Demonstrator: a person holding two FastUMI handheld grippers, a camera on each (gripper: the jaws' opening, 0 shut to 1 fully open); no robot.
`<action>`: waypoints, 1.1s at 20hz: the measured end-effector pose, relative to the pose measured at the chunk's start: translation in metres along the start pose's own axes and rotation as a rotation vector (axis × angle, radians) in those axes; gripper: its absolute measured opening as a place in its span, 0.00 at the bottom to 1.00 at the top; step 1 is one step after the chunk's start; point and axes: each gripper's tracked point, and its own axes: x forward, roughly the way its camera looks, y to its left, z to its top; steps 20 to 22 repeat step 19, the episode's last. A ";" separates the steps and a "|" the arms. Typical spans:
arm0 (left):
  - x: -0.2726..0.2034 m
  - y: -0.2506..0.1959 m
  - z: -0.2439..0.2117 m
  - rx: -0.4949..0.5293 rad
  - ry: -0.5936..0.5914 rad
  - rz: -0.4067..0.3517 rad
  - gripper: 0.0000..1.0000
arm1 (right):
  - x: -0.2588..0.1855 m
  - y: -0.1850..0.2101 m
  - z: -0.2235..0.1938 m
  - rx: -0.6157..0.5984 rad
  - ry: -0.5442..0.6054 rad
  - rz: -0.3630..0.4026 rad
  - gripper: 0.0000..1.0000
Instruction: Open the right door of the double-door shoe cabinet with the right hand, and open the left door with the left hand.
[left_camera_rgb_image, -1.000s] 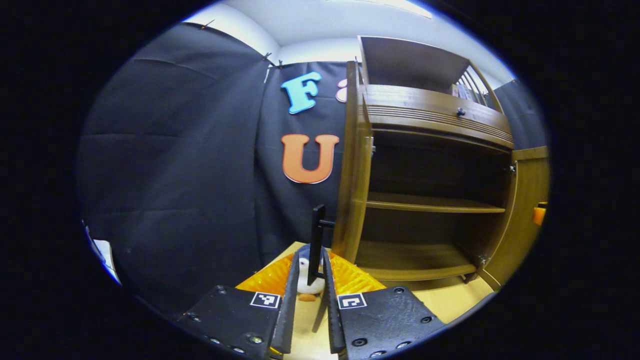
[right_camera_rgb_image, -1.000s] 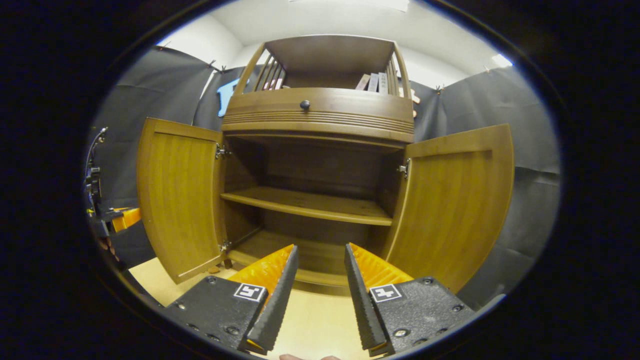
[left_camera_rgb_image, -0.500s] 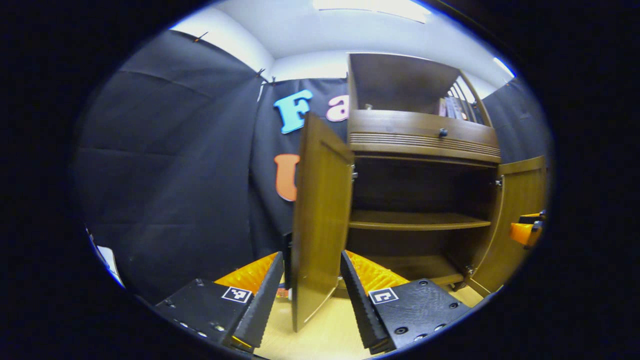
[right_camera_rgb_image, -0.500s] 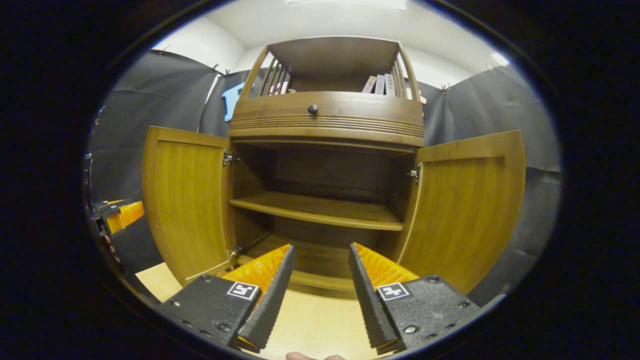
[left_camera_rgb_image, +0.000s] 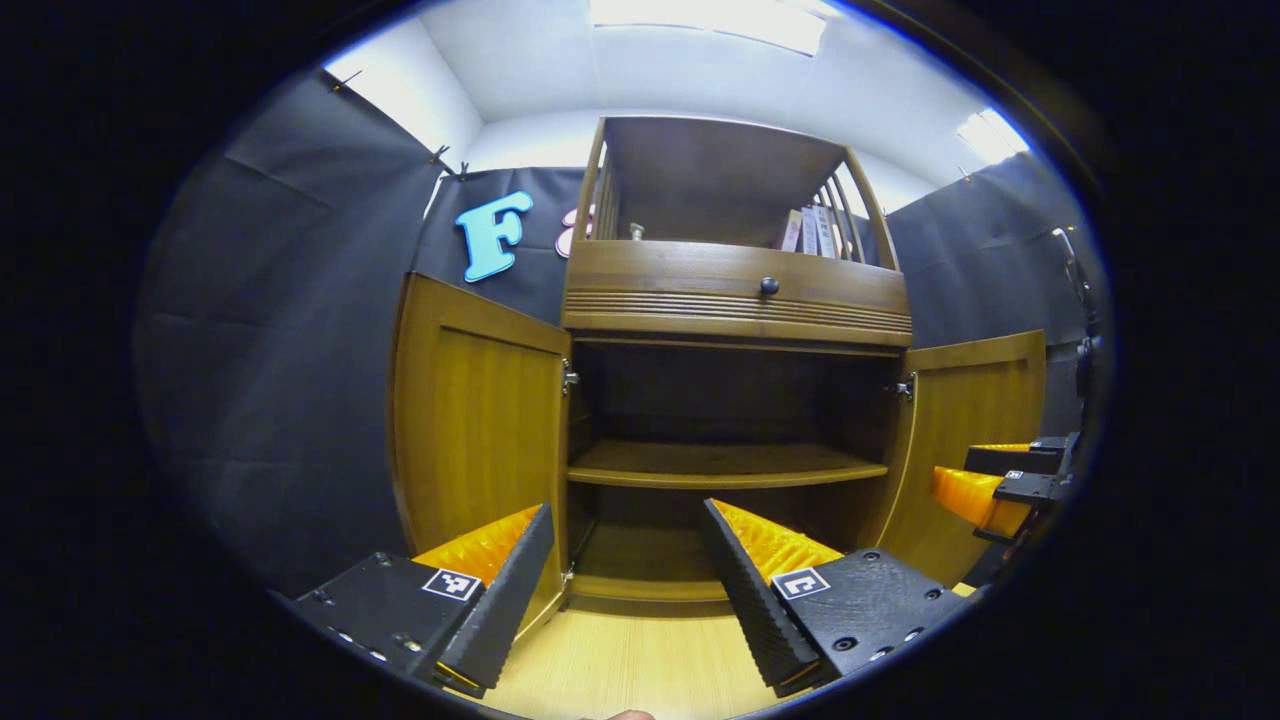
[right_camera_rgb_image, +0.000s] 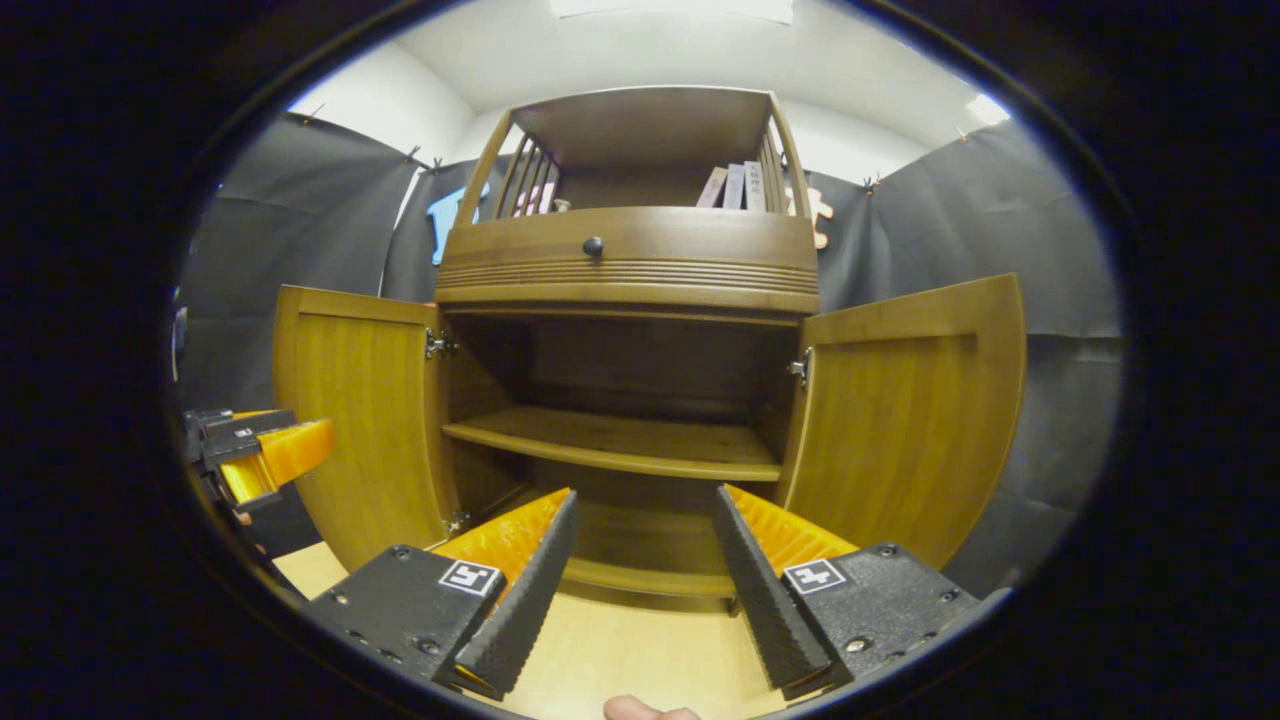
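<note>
Cabinet (right_camera_rgb_image: 630, 260) wooden; left door (right_camera_rgb_image: 350, 420), right door (right_camera_rgb_image: 910, 410) swung wide

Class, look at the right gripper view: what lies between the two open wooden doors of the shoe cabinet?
Between the left wooden door and the right wooden door lies the open cabinet interior: one bare wooden shelf over a bare bottom board; no shoes visible.

The brown wooden shoe cabinet (right_camera_rgb_image: 630, 262) stands upright on the floor, its left door (right_camera_rgb_image: 355, 420) and right door (right_camera_rgb_image: 905, 410) both swung wide open, bare inner shelf (right_camera_rgb_image: 620, 445) exposed.
</note>
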 end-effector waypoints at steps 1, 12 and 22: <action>0.003 -0.007 0.001 0.004 -0.001 -0.012 1.00 | 0.002 0.000 0.001 -0.003 -0.004 0.001 0.88; 0.017 -0.030 0.004 0.025 -0.002 -0.032 1.00 | 0.032 -0.011 0.023 0.070 -0.052 -0.038 0.89; 0.017 -0.022 0.004 0.005 -0.007 -0.003 1.00 | 0.034 -0.010 0.025 0.098 -0.058 -0.026 0.89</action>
